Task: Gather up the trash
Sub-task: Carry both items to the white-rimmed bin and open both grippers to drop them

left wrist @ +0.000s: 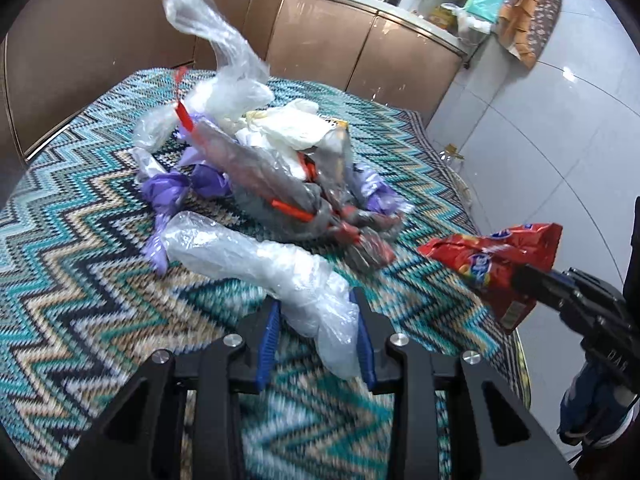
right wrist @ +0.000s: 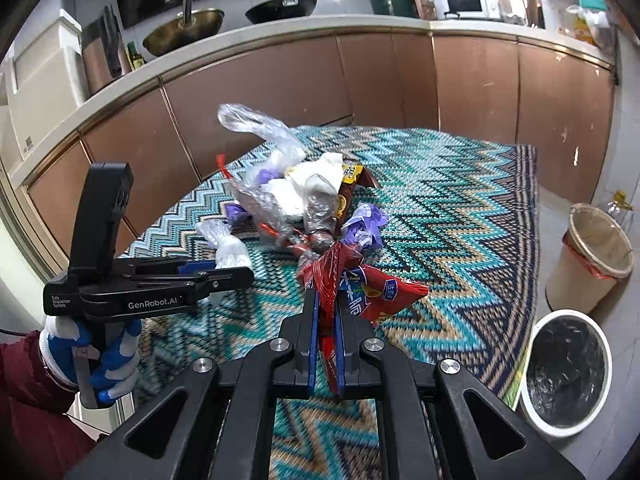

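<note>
Right gripper [right wrist: 327, 312] fingers clamped on red snack bag [right wrist: 372, 292], left gripper [left wrist: 318, 334] fingers pinching clear bag [left wrist: 256, 260], trash pile [left wrist: 280, 168] mid bench [left wrist: 80, 280], two bins [right wrist: 564, 376] on floor

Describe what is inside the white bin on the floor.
The white bin holds a dark crumpled plastic liner; no trash shows on it. Its near inner wall and the bottom are hidden by the rim.

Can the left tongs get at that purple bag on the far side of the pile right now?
Probably not. The left tongs are already closed around a clear plastic bag, and the purple bag lies beyond the trash pile, nearer the right tongs.
</note>
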Tool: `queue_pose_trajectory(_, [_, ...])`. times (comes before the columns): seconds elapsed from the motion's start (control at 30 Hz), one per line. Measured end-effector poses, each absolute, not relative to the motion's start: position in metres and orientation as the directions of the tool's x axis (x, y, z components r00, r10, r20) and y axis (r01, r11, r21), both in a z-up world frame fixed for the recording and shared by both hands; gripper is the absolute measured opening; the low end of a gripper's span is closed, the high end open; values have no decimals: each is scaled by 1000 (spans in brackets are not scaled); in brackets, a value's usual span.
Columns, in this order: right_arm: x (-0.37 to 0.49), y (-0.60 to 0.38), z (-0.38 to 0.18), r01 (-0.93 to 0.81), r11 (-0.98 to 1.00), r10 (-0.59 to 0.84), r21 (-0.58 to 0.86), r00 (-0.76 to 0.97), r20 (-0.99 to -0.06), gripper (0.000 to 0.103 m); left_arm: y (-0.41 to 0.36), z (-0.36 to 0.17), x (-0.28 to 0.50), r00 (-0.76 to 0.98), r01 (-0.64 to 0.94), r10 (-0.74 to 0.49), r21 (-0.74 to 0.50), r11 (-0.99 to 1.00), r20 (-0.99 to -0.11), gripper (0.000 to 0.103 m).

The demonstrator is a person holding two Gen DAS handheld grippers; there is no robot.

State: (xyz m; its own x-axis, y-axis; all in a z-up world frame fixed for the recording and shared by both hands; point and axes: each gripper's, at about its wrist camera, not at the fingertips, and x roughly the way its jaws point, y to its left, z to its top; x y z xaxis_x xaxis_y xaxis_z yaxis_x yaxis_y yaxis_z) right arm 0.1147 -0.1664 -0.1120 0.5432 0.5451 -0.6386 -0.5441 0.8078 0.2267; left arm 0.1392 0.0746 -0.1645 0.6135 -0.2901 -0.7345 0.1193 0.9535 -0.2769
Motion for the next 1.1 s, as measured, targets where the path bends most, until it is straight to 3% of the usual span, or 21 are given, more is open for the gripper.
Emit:
queue_pose_trajectory(0.3, [71,-205,-79,-457,866,486,205,668,-564,7,61,-119,108,659,227,-357,-278,933,-662,32])
queue_pose_trajectory(0.5, [74,-267,-74,-283,935,354,213,757,-550,7,-11,-89,131,613,405,-461,-246,881,-642,32])
queue_pose_trajectory(0.8, [110,-359,-101,-29,973,161,228,793,-587,7,-158,-88,203,465,626,-526,-156,764,-712,32])
queue_pose_trajectory(1.1, [178,-428,-159,132,960,67,247,747,-661,9,-280,-148,276,311,711,-478,-132,690,-822,33])
